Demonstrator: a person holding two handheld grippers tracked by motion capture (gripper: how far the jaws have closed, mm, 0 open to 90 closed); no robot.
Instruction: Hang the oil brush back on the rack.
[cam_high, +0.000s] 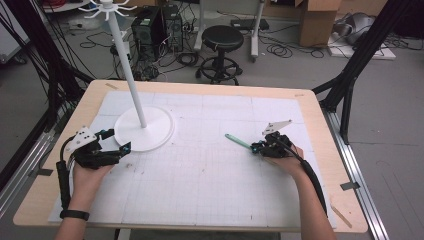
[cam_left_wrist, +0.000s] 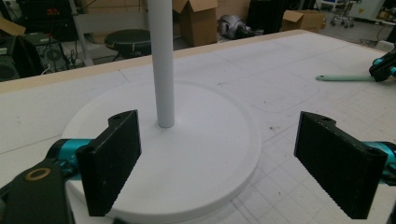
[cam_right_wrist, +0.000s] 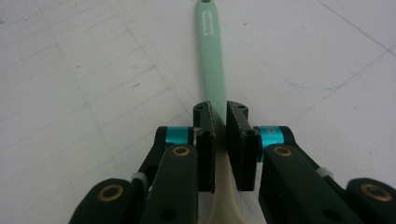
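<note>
**Right gripper has the green utensil; stand sits to its left**

Left gripper (cam_high: 116, 141): fingers (cam_left_wrist: 112, 161) released, spread wide, straddling the near rim of the white stand base (cam_high: 161, 131). Nothing held. The pole (cam_high: 126, 62) rises from the base centre, dead ahead of those fingers in the left gripper view; hooked top (cam_high: 107, 8) is up at the frame edge.

Mid table (cam_high: 310, 107): bare gridded mat between the two hands.

Right gripper (cam_high: 257, 147): fingers (cam_right_wrist: 241, 140) clenched on the utensil (cam_right_wrist: 212, 60), gripping where the green handle meets a cream-coloured part. Working end sits under the gripper, can't tell what it is. Handle low over the mat; contact unclear.

Key relation: the utensil's long axis runs straight out from the right fingers, free end pointing up-left toward the stand. Stand is well apart to the left. Right hand holds it, left hand nearer the stand; likely a hang, so the handle tip has to climb to the hooks.
</note>
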